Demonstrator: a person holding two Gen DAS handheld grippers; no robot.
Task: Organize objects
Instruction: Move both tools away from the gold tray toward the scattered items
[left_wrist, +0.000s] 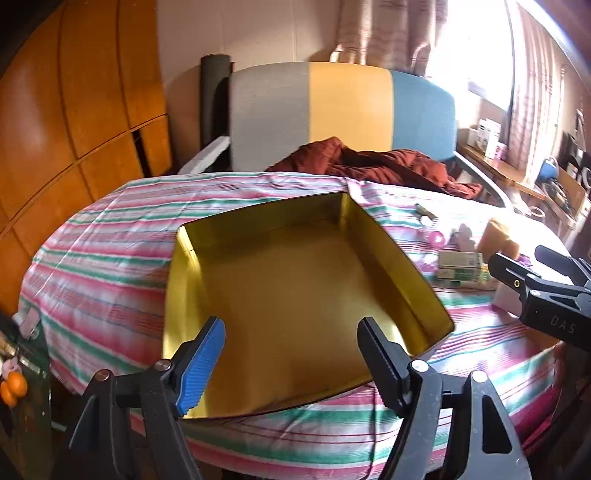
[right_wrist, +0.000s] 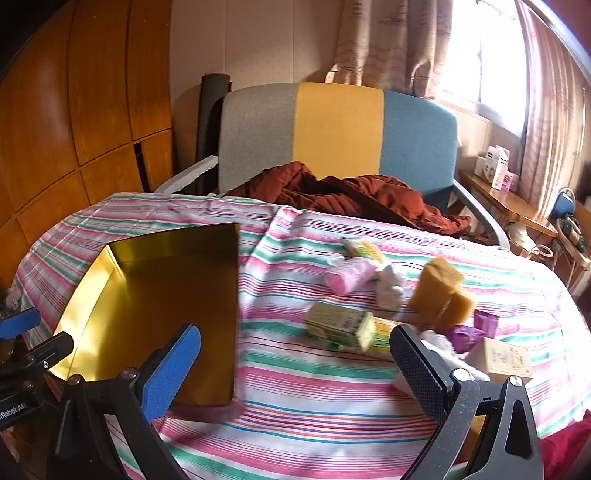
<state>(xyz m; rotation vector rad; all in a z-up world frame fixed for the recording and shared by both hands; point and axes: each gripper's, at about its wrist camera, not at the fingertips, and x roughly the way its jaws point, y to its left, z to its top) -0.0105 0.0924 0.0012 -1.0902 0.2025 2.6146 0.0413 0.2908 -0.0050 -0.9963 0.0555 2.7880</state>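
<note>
Left tool (left_wrist: 291, 354): jaws spread wide, holding nothing, poised over the near edge of the gold tin tray (left_wrist: 295, 295), which lies open on the striped cloth (left_wrist: 103, 266) of the table. Right tool (right_wrist: 295, 369): jaws likewise wide and unloaded, above bare cloth just right of the tray. Beyond it, scattered together: green carton (right_wrist: 340, 325), yellow sponge (right_wrist: 439, 295), pink roll (right_wrist: 349, 277), purple wrapper (right_wrist: 469, 334), beige box (right_wrist: 502, 360).
</note>
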